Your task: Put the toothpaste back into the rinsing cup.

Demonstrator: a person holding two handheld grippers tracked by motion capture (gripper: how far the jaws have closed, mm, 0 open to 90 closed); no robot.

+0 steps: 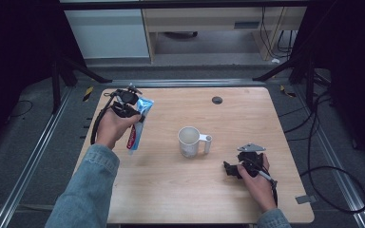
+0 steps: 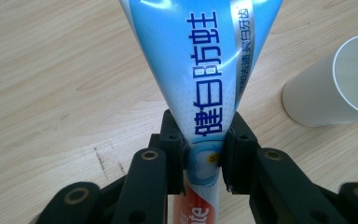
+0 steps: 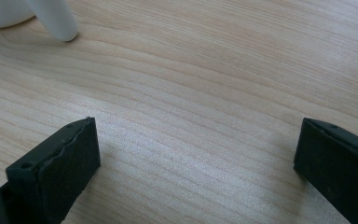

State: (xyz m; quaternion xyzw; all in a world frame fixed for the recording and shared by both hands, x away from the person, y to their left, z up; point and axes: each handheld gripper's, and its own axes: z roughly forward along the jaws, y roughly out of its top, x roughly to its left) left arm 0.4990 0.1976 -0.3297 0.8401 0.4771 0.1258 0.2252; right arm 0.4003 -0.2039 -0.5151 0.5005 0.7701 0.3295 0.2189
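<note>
Left gripper (image 1: 126,102), at the counter's (image 1: 228,199) far left corner: jaws clamped on the lower body of a blue-and-white toothpaste tube (image 2: 200,70), which hangs tilted above the wood. White mug (image 1: 190,141) stands upright near the counter's middle, handle toward the right gripper (image 1: 230,168). That gripper rests low on the counter at the near right, jaws spread wide with nothing between them.

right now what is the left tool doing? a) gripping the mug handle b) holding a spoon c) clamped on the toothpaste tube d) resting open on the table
c: in the left gripper view the left tool has both jaws pressed against the blue toothpaste tube, while the white mug stands apart on the table.
</note>
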